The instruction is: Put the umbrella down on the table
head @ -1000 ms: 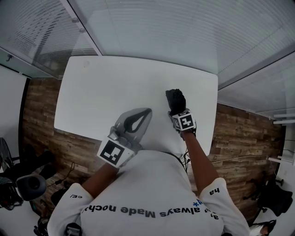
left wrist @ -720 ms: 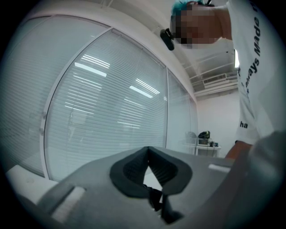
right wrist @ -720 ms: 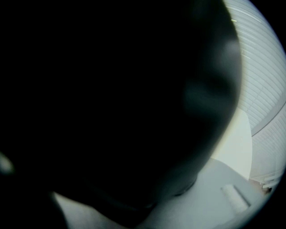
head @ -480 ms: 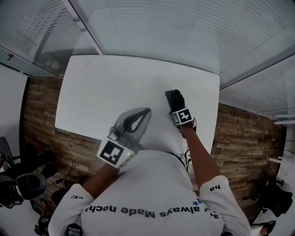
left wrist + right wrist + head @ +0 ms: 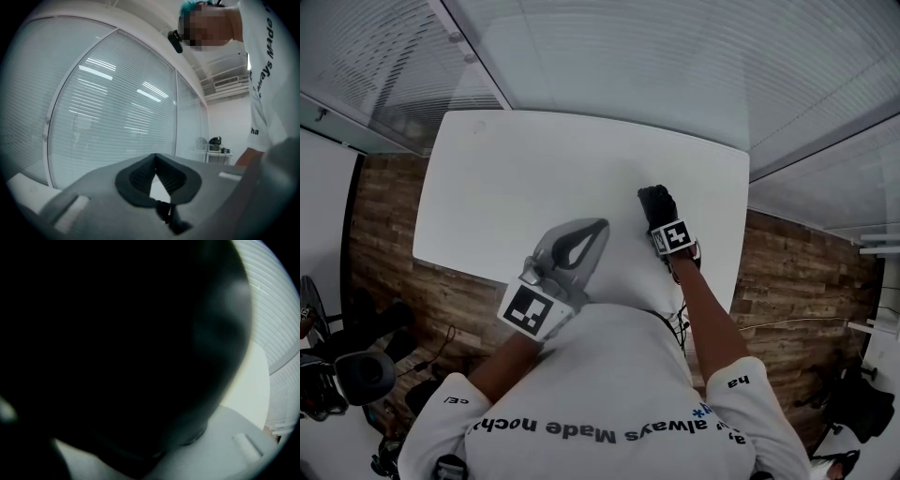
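Observation:
The umbrella (image 5: pixel 655 200) is black, folded and compact. It stands steeply on the white table (image 5: pixel 534 178) near the right edge, with my right gripper (image 5: pixel 661 217) shut on it from above, just ahead of its marker cube (image 5: pixel 673 237). In the right gripper view the umbrella (image 5: pixel 117 343) is a dark mass that fills most of the picture, beside one grey jaw and a strip of table (image 5: pixel 255 380). My left gripper (image 5: pixel 598 228) hovers level over the table's near edge, shut with nothing in it; its dark pads (image 5: pixel 140 176) meet at the tips.
Glass walls with white blinds (image 5: pixel 675 56) run behind the table. Wood-plank floor (image 5: pixel 384 244) shows on both sides. An office chair (image 5: pixel 356 375) stands at the lower left and a dark bag (image 5: pixel 862 403) at the lower right. My white shirt (image 5: pixel 600 394) covers the near table edge.
My right gripper has sunk a little toward the table with the umbrella still in it. The left gripper has not moved.

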`<state>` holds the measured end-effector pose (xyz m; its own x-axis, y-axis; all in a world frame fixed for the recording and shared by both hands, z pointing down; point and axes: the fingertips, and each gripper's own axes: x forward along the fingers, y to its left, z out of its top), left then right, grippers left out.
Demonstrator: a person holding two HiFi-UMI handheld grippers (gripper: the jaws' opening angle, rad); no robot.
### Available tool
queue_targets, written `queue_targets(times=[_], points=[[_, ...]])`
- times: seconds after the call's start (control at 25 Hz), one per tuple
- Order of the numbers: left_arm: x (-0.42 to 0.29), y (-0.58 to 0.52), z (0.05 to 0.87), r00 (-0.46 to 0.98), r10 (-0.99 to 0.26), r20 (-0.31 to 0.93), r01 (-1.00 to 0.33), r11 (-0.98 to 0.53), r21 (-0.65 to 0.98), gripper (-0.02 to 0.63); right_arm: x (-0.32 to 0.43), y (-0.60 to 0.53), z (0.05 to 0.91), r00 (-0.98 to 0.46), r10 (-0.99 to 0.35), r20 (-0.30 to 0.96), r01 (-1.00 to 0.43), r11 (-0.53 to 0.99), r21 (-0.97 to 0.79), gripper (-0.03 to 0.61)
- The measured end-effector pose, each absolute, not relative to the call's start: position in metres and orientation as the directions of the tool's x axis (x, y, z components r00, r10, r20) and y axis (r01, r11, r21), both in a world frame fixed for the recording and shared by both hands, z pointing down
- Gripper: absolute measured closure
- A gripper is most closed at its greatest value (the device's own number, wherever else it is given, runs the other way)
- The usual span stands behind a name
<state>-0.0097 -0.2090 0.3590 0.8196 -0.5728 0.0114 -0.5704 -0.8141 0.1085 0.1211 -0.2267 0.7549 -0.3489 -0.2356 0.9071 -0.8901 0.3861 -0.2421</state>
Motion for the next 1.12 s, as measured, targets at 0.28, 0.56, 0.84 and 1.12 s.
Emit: queue_targets(times=[0.28, 0.56, 0.84, 1.12], points=[[-0.007, -0.211, 0.359, 0.821, -0.571, 0.012, -0.569, -0.816, 0.106, 0.611, 0.124, -0.227, 0.758, -0.345, -0.224, 0.911, -0.891, 0.383, -0.243, 0.348], [-0.006, -0.212, 0.36, 0.82, -0.573, 0.017, -0.571, -0.814, 0.11, 0.611, 0.125, -0.224, 0.76, -0.344, -0.221, 0.913, -0.891, 0.384, -0.243, 0.344], [-0.004, -0.207, 0.36, 0.82, -0.572, 0.015, -0.57, -0.815, 0.107, 0.611, 0.125, -0.218, 0.762, -0.345, -0.218, 0.913, -0.891, 0.381, -0.246, 0.325], [-0.006, -0.206, 0.361, 0.819, -0.573, 0.015, -0.571, -0.815, 0.099, 0.611, 0.128, -0.213, 0.766, -0.34, -0.211, 0.917, -0.895, 0.372, -0.246, 0.32]])
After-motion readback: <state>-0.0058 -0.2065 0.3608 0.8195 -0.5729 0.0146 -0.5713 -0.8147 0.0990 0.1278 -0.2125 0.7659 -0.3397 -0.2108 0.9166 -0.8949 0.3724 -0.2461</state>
